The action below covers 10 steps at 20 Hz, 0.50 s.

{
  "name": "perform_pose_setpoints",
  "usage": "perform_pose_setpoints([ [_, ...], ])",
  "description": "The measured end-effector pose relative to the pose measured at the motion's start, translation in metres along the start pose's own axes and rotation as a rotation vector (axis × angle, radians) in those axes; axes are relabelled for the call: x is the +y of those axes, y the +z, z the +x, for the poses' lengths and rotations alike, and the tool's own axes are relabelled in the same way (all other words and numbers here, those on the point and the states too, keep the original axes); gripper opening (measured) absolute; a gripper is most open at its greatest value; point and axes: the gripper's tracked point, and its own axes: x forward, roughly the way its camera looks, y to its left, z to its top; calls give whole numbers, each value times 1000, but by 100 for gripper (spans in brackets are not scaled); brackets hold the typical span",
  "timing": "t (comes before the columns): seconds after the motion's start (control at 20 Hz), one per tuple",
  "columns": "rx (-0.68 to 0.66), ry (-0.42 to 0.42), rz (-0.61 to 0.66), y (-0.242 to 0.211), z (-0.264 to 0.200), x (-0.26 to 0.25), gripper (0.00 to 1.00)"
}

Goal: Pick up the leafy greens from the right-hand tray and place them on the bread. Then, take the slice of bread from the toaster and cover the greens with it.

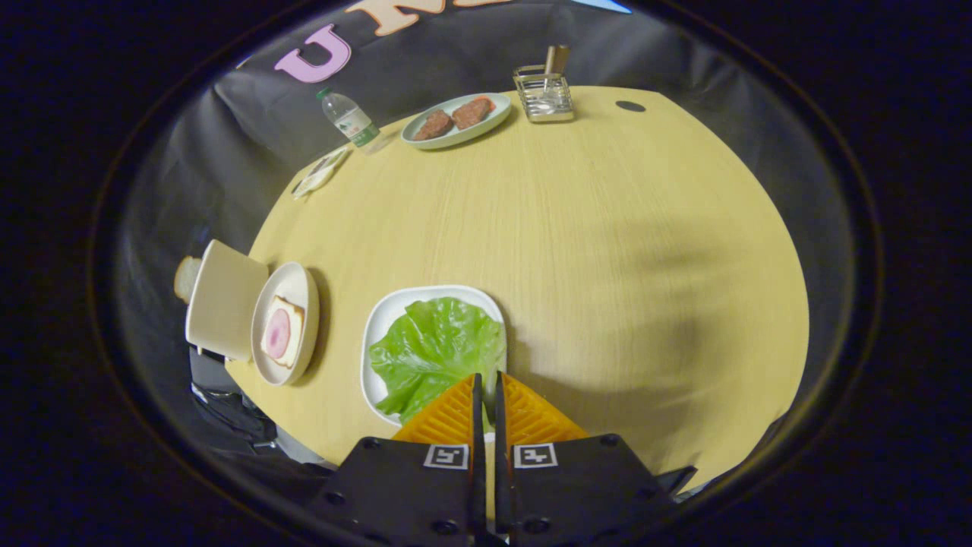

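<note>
The gripper (484, 380) hangs nearly closed, holding nothing, over the near edge of the crinkled green lettuce leaf (433, 351) on its white rectangular tray (373, 334) — the leaf lies just ahead, slightly left.

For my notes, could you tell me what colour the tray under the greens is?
White tray, bright green greens; gripper view, fingers nearly closed over them.
</note>
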Motion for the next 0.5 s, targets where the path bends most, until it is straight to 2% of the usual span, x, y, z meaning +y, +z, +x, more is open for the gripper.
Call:
perform_pose_setpoints([
  [0.5,-130,121,65,35,-47,52,8],
])
